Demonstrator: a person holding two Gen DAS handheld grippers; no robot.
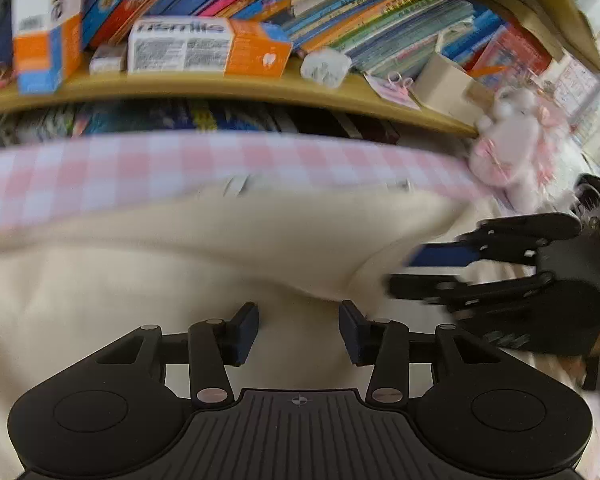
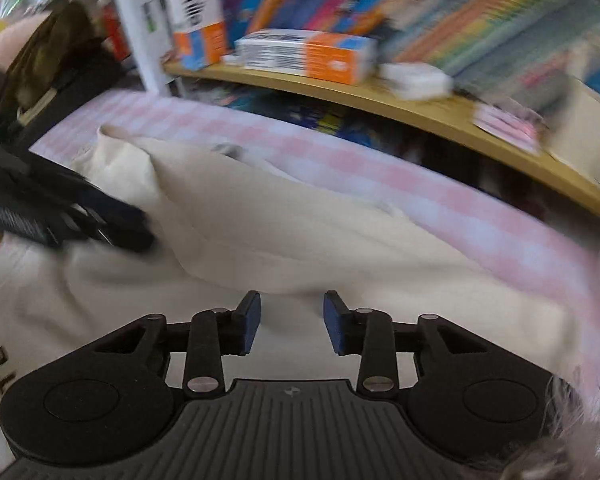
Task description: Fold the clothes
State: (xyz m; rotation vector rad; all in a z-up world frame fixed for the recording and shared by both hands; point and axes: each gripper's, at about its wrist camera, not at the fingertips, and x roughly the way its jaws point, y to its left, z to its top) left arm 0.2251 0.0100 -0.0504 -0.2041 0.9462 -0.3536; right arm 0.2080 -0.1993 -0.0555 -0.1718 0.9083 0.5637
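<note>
Your left gripper [image 1: 299,330] points forward and down, its two blue-padded fingers [image 1: 247,330] standing apart with nothing pressed between them. Your right gripper [image 2: 292,324] is angled down the same way, fingers [image 2: 337,325] likewise parted and empty. In the left wrist view the right gripper comes in from the right edge, just beside the left, lying sideways.

One cream garment [image 1: 148,280] lies on one pink checked cloth [image 1: 100,172]. Two tools are in view: the left tool [image 1: 299,330] and the right tool [image 2: 292,322]. On the one wooden shelf [image 1: 220,88] are two orange-and-white boxes, one upright [image 1: 44,28] and one lying flat [image 1: 208,46]. One pink plush toy [image 1: 512,140] sits at the shelf's end. The books [image 1: 340,4] are too many and too blurred to count.
</note>
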